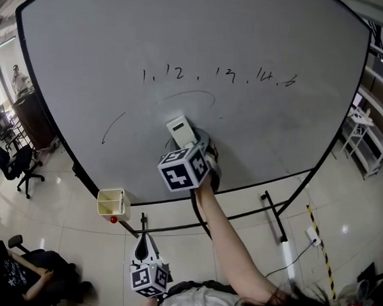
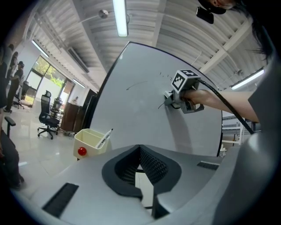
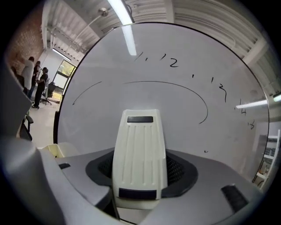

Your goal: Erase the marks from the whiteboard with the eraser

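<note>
Left gripper (image 2: 140, 158) sits closest, hanging low by the person's body, fingers pressed together on nothing, idle. Right gripper (image 1: 190, 146) is out at arm's length against the whiteboard (image 1: 288, 141), its fingers pinching the cream eraser (image 3: 140, 154) by the sides, ribbed back toward the camera. The eraser lies at the lower middle of the board, just under the long arc (image 3: 175, 85). From the left gripper view it looks pressed to the surface, though contact is not certain. Marks remaining: the row of numerals (image 1: 218, 75) along the top, the arc below them, a curved stroke with an arrowhead (image 1: 113, 127) off to the left, and a small dot at lower right in the right gripper view. A cream pen box (image 1: 112, 202) with a marker (image 2: 103, 138) in it hangs at the board's lower edge. Judged step: wiping is underway or about to start, with nearly all the ink left. The next move calls for firm, flat pressure and an upward sweep through the arc, then broad passes across the numerals, then over to the arrow stroke.
</note>
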A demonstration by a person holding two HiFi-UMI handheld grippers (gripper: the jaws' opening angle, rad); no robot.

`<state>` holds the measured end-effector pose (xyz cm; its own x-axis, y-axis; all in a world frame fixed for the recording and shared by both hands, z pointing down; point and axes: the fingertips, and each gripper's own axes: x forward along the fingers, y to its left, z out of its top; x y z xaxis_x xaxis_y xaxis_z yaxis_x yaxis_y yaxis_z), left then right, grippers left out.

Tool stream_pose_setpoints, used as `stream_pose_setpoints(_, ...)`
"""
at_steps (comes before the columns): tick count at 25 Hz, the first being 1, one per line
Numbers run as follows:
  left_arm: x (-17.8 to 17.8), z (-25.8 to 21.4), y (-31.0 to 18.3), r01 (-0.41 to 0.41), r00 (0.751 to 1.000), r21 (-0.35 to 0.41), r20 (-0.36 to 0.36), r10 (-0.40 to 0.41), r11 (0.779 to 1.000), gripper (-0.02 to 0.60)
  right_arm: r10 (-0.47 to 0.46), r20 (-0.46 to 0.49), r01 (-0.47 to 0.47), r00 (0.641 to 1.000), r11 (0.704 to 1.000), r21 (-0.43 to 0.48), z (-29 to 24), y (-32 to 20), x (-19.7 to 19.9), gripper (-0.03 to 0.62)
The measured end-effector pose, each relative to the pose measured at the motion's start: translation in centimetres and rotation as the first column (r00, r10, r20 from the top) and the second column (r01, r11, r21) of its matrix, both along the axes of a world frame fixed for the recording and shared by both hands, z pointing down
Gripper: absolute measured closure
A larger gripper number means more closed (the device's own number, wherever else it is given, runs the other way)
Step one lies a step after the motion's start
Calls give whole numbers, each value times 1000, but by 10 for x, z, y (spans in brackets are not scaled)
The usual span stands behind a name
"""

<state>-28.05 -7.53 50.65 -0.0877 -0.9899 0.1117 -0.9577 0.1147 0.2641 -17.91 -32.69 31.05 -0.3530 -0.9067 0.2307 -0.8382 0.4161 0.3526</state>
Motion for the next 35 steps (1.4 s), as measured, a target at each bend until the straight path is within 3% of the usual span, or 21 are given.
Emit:
stream_pose_setpoints(2,-1,0,0,4,1000,0,0,-4,1000,588,14,31,-14,999,1000,-13,5,-10,23,321)
stream_pose_setpoints(4,-6,3,2,16,1000,-2,7,-16,1000,588,123,104,-119,987,992,-39,7,-25,84,321)
stream_pose_setpoints(7,-13,7,3,36,999,-6,16,-36,999,588,302,255,-268,919,950,-160,23,-44,186,322)
stream_pose_setpoints(9,-15,9,4,37,999,-15,16,-36,999,588,336,318,-276,887,936,-219,33,-48,209,322)
stream_pose_setpoints(11,-13,11,3,33,999,-18,12,-33,999,588,313,304,-254,900,942,-219,32,-45,192,322)
stream_pose_setpoints(14,-8,7,0,23,1000,-6,9,-23,1000,588,157,264,-117,952,980,-161,20,-28,105,322)
stream_pose_setpoints(18,-9,2,6,20,1000,-2,-2,-20,1000,588,88,33,-86,996,995,-45,26,-11,28,322)
stream_pose_setpoints(20,-15,2,12,33,999,-3,-3,-33,999,588,59,12,-58,998,998,-35,35,-6,16,322)
stream_pose_setpoints(23,-27,8,26,53,999,-18,-1,-53,998,588,7,181,6,984,998,-68,42,10,23,321)
stream_pose_setpoints(28,-30,23,40,54,998,-40,22,-54,998,588,-66,485,144,872,981,-126,62,76,70,318)
stream_pose_setpoints(31,-14,13,57,29,999,6,39,-29,1000,588,-38,550,160,834,971,-176,101,134,116,318)
stream_pose_setpoints(35,16,5,89,-5,997,14,78,4,1000,588,75,553,114,830,947,-301,169,220,186,318)
